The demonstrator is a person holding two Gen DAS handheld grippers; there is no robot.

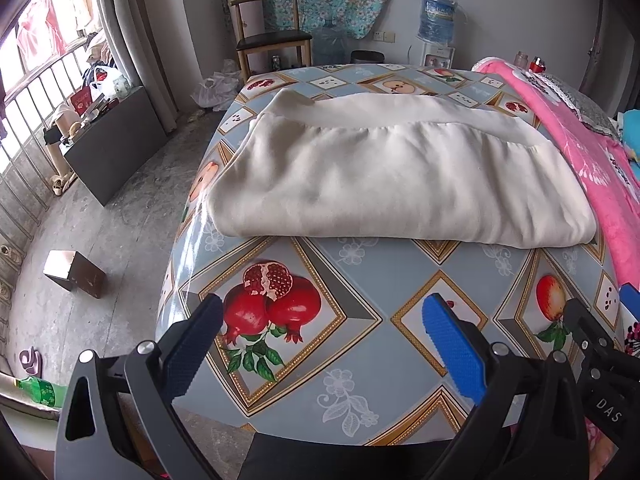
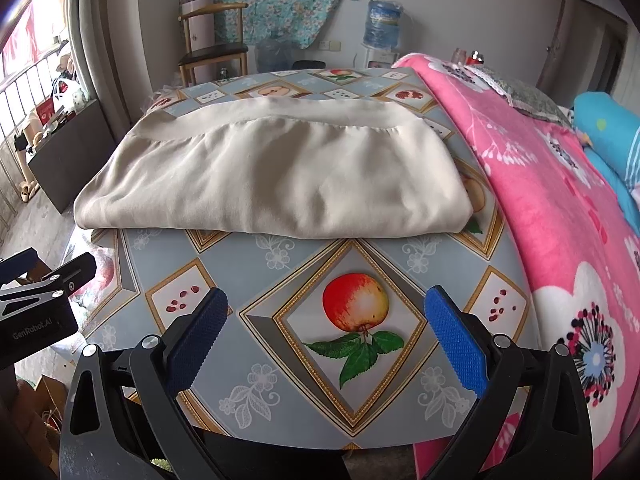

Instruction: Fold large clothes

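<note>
A cream garment [image 1: 392,176] lies folded into a thick rectangle on the fruit-patterned table [image 1: 352,280], its ribbed hem band along the far side. It also shows in the right wrist view [image 2: 272,176]. My left gripper [image 1: 324,320] is open and empty, above the table's near edge, short of the garment. My right gripper [image 2: 326,312] is open and empty, also above the near edge, over the apple print. The left gripper's body [image 2: 36,304] shows at the left of the right wrist view.
A pink flowered blanket [image 2: 540,184] lies along the table's right side, with a blue pillow [image 2: 608,136] beyond. A wooden chair [image 1: 272,28] and a water dispenser [image 1: 436,20] stand behind the table. A dark cabinet [image 1: 112,144] and a small box [image 1: 74,274] are on the floor at left.
</note>
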